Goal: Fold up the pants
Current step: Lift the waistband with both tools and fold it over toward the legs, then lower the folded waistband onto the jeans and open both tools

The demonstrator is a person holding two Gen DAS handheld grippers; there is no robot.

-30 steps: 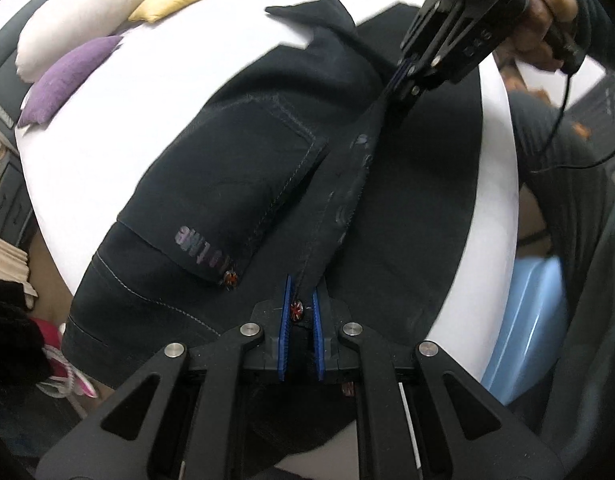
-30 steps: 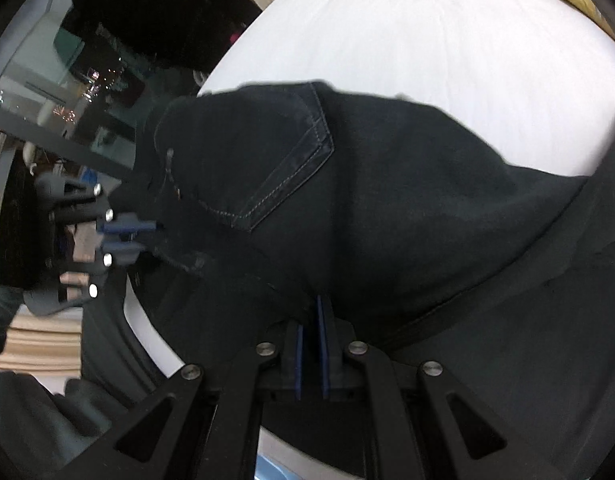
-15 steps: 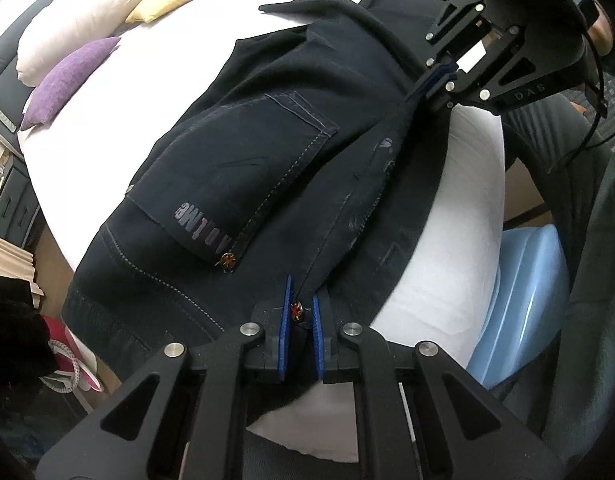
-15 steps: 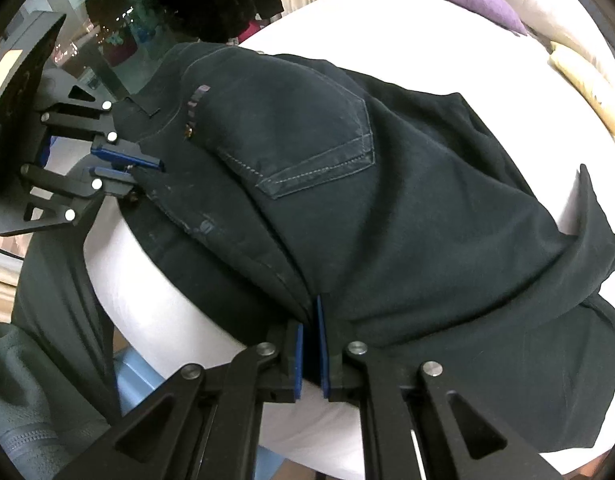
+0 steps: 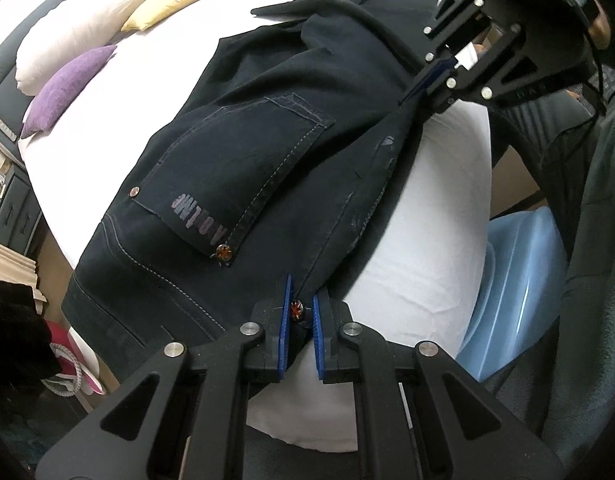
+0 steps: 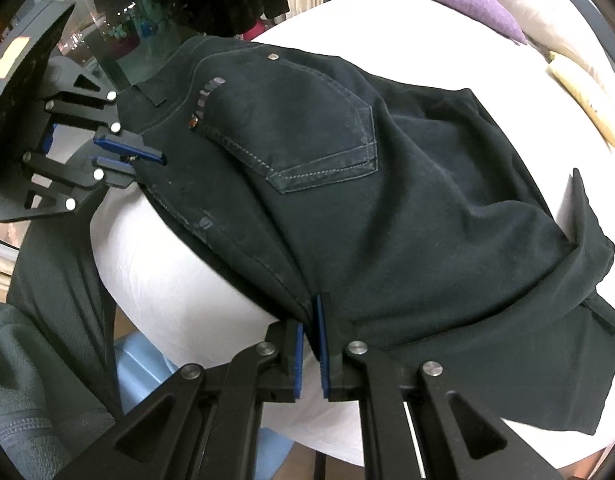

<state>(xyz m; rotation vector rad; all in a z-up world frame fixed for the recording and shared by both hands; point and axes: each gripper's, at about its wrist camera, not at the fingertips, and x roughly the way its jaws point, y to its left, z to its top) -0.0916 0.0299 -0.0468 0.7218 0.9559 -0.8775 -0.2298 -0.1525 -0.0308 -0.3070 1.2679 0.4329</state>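
Observation:
Dark navy pants (image 5: pixel 267 128) lie on a white bed (image 5: pixel 439 248), back pocket up, one half folded over the other; they also show in the right wrist view (image 6: pixel 407 200). My left gripper (image 5: pixel 299 308) is shut on the waistband edge at a rivet, near the bed's near edge. My right gripper (image 6: pixel 312 320) is shut on the pants' edge farther along the same seam. Each gripper shows in the other's view: the right gripper (image 5: pixel 439 70) at upper right, the left gripper (image 6: pixel 129 154) at left. The cloth edge runs taut between them.
White, yellow and purple pillows (image 5: pixel 67 80) lie at the bed's far side. A light blue plastic stool (image 5: pixel 515 280) stands beside the bed. The person's legs in dark trousers (image 5: pixel 547 152) are next to it. Dark furniture and clothes (image 5: pixel 15 320) are at left.
Both grippers have pulled the pants toward the bed's near edge, so the fabric now lies flatter and overhangs the edge. Both stay shut on the cloth.

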